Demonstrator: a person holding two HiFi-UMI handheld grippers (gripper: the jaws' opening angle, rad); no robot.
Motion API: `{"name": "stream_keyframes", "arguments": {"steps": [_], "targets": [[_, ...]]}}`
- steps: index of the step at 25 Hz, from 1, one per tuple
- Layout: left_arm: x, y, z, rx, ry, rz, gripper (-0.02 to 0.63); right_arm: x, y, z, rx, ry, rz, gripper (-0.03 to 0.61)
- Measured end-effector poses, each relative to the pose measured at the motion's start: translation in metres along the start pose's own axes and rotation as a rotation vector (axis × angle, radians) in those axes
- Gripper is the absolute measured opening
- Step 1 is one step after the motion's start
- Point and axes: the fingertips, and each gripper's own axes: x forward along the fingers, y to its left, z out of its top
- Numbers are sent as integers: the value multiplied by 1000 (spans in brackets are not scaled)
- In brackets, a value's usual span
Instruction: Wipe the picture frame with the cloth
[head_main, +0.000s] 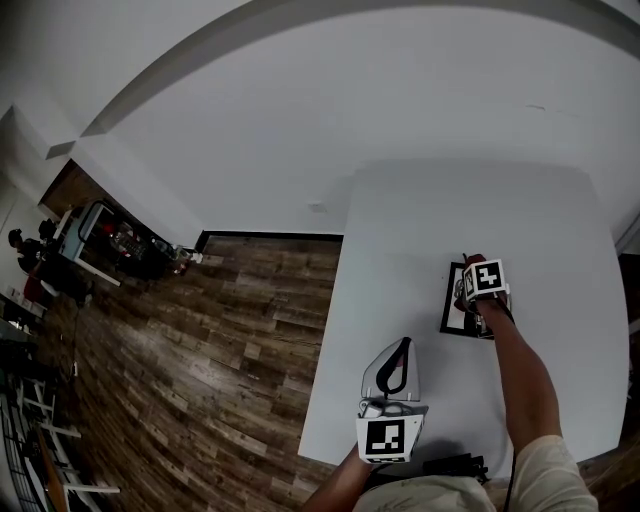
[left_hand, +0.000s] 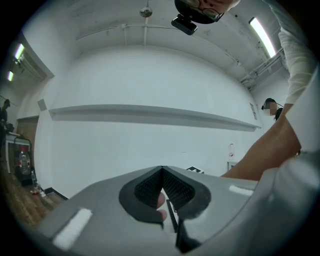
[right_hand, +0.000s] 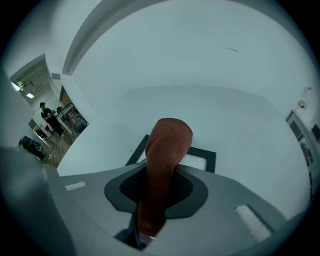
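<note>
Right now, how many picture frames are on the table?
1. The picture frame lies flat on the right part of the white table, just ahead of the right gripper, whose jaws grip the cloth. None seems hidden.

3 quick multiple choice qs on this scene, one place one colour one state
1. Where does the picture frame lie? A on a chair B on a shelf C flat on the table
2. The cloth's colour? A reddish brown B blue C white
3. The left claw is: A wide open B shut, empty C shut on the cloth
Answers: 1 C, the head view shows it there; 2 A, seen clamped in the right claw; 3 B, its jaws meet on nothing.
</note>
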Motion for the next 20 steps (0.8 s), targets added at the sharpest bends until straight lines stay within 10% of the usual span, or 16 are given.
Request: {"name": "stream_keyframes", "arguments": {"steps": [11, 20], "targets": [[3, -10, -2, -5, 5, -25, 0, -26, -75, -21, 32, 15, -109, 107], [6, -16, -1, -9, -15, -30, 0, -41, -6, 16, 40, -80, 66, 107]]}}
